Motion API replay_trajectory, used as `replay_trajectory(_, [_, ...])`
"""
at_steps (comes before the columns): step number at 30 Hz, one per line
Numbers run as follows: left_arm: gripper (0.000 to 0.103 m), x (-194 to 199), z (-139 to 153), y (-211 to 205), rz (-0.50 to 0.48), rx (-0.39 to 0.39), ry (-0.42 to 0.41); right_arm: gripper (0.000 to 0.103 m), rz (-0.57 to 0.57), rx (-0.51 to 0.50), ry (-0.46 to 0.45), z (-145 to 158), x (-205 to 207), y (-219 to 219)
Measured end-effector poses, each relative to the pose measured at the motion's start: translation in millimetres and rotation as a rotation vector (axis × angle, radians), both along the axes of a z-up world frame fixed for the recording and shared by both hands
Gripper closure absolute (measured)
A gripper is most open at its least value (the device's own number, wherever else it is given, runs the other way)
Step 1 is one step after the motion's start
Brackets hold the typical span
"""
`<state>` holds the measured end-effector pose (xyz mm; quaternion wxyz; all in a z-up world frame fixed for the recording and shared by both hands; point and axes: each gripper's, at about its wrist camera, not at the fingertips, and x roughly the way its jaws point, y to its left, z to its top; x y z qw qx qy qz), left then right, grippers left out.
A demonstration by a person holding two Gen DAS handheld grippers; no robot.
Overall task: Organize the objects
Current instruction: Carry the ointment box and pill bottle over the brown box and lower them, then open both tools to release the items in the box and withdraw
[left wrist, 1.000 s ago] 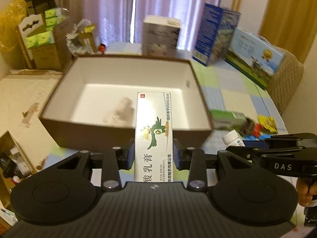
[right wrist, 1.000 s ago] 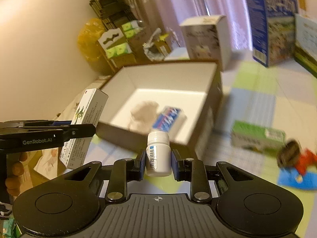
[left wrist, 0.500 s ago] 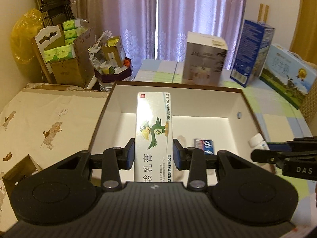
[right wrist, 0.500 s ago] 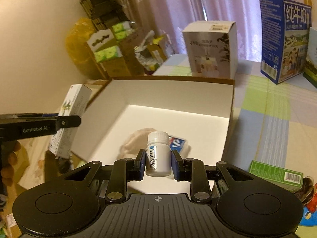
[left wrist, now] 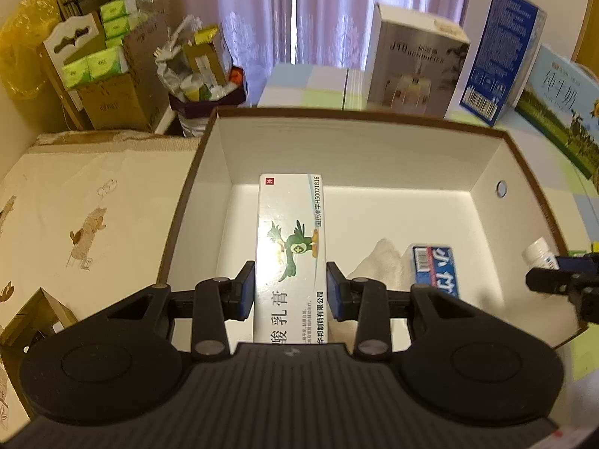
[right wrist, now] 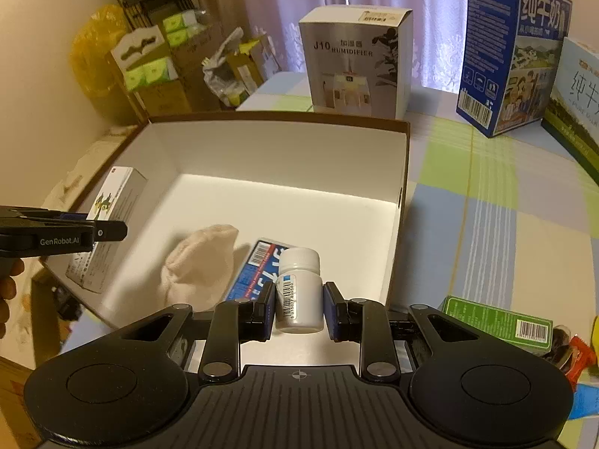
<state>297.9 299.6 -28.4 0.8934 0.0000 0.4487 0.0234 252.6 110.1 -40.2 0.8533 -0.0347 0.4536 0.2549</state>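
Left gripper (left wrist: pixel 291 288) clamped, right gripper (right wrist: pixel 299 305) clamped (both angled down)

Left tongs (left wrist: pixel 291 286) grip a medicine carton (left wrist: pixel 290 258) above the open box (left wrist: pixel 359 149).

Storage box (right wrist: pixel 402 172): cardboard, matt white inside, brown outer edge. Ointment carton (left wrist: pixel 290 247): printed card, slight sheen. Pill bottle (right wrist: pixel 299 292): smooth white plastic, ribbed cap, paper label. Rag (right wrist: pixel 200 262): soft cream cloth, fuzzy. Blue pack (left wrist: pixel 434 269): glossy printed wrap. Left gripper (left wrist: pixel 290 292): matt black plastic, ribbed body, metal pivot pins. Tablecloth (right wrist: pixel 486 205): woven check fabric.
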Motion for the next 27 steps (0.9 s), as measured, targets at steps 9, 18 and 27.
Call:
replay_trajectory(9, [0.07, 13.8, -31.2, 7.5, -0.023, 0.003, 0.117, 0.079, 0.016, -0.103, -0.013, -12.2, 5.7, 17.3])
replay_trajectory(18, [0.06, 16.2, -42.8, 11.8, -0.051, -0.005, 0.17, 0.079, 0.008, -0.11, -0.01, -13.7, 10.4, 20.4])
replay_trajectory(27, [0.051, 7.2, -34.6, 14.4, -0.055, -0.022, 0.144, 0.078, -0.02, -0.085, -0.015, -12.0, 13.7, 12.9])
